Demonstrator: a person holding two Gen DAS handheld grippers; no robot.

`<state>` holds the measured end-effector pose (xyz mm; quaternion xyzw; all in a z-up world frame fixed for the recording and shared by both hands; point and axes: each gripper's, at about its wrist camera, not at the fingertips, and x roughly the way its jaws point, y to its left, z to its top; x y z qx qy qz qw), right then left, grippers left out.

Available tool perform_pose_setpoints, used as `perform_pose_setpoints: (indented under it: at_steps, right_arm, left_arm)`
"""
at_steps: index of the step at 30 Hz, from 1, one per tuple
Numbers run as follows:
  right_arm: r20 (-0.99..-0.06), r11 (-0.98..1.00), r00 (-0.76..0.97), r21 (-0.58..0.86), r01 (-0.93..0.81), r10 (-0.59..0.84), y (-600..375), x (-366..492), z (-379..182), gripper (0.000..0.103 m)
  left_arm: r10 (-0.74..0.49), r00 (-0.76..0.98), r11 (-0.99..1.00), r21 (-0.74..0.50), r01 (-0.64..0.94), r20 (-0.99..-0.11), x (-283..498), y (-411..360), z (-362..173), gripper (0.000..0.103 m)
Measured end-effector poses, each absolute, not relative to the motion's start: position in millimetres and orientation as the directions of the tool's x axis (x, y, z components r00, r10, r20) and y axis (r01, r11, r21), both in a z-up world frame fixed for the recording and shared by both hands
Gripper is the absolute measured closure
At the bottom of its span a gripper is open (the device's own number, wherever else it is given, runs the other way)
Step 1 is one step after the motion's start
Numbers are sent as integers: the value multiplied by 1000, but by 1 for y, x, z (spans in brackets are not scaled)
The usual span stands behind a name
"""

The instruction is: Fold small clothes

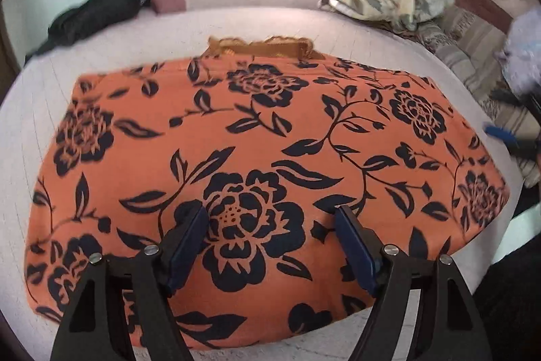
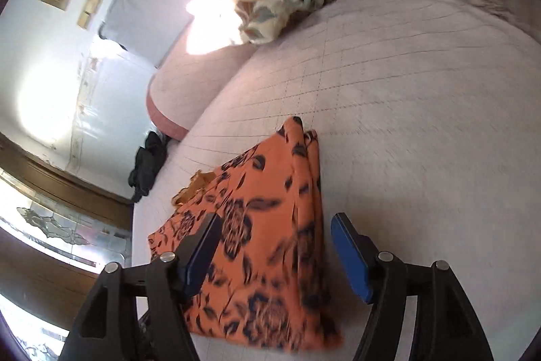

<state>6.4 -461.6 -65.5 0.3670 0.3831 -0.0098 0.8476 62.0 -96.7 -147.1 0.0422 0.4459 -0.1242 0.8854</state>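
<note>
The orange floral garment point(image 1: 257, 164) lies folded flat on the quilted bed point(image 1: 355, 32), both the left gripper point(image 1: 272, 222) and right gripper point(image 2: 275, 242) hover over it spread wide and empty, so probably best they pinch matching edges before folding again.

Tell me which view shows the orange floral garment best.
The left wrist view: the orange floral garment lies spread flat across the pale quilted bed cover, nearly whole, with a tan lace edge at its far side. The right wrist view shows it side-on and blurred, mainly its folded right edge.
</note>
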Motion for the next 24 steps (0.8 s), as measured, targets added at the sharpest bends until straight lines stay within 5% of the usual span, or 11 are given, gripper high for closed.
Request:
perform_pose_setpoints:
  at_steps: [7,8,10,16,19,22,24]
  right_arm:
    - [-779,792,520,543,281,350,-462,120,-114,32]
    - [-788,812,515,520,266,336,-459,126,-114,42]
    - [-800,830,498,500,246,335,-453,133,-111,88]
    - [-825,961,564,177,212,27,-419,131,-80,88]
    - [-850,933,524,225,280,47,-433,131,-109,75]
    - [-830,925,558,205,319,-8,-434,117,-83,46]
    - [-789,935,609,151,321,-82,-425,101,-54,46]
  left_arm:
    - [-216,589,961,-61,271,-779,60,-95,-153,20]
    - [-222,591,960,-68,272,-776,55,-89,-153,19]
    - [-239,594,957,-84,276,-768,51,-86,-152,18]
    - [-263,599,951,-98,294,-756,48,-84,-152,16]
    - [-260,601,949,-84,305,-756,46,-85,-152,15]
    - [-265,600,947,-89,308,-755,45,-84,-152,15]
    - [-266,600,948,-91,306,-755,45,-84,-151,15]
